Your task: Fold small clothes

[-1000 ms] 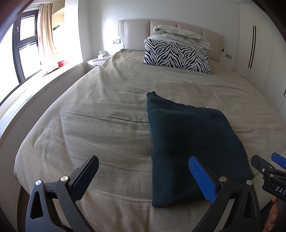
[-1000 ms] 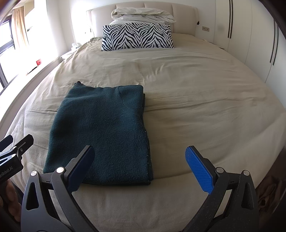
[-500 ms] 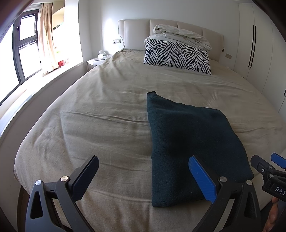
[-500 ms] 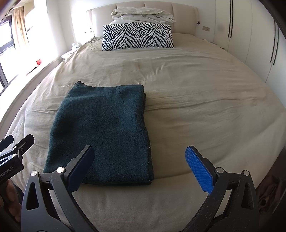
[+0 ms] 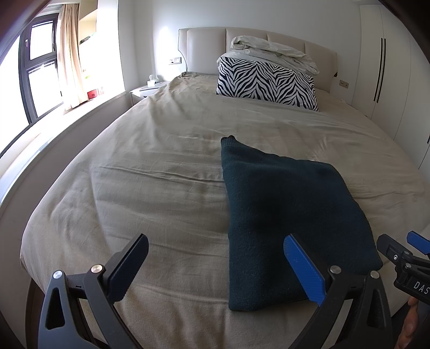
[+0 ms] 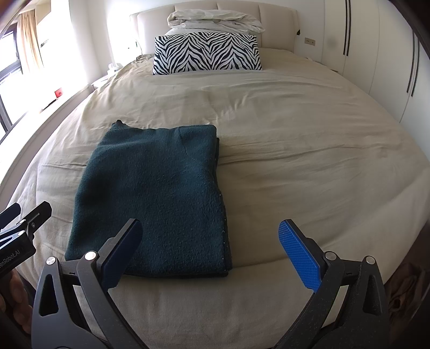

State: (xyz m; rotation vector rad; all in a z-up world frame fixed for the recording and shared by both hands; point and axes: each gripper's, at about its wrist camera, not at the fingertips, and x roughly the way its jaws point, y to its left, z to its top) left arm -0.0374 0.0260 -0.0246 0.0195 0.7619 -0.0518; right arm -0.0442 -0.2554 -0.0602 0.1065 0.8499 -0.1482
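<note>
Teal knit, a folded sweater [image 6: 153, 198] is lying flat on the beige bed [image 6: 295, 150], near the foot edge and left of the bed's middle in the right wrist view. Nothing is differing from the frames half a second and a second ago: the garment is sitting in the same spot with the same outline, and both claws are staying where they were.

Its shape is a neat rectangle, folded into layers whose edges are showing stacked along the right side. A small ribbed corner is poking up at the far left, and a faint diagonal seam is running across the top layer near the far right corner. The fabric is looking fuzzy and thick, with no loose sleeve hanging out.

Hovering over the near edge of the bed, the left claw [image 5: 215, 268] is gaping wide and holding nothing, its right finger in front of the sweater's near part. Beside it the right claw [image 6: 209, 252] is likewise spread wide and empty, its left finger over the sweater's near edge.

Far off, a zebra-striped pillow [image 6: 207, 53] is resting against the headboard under a rumpled white duvet [image 6: 215, 20].
</note>
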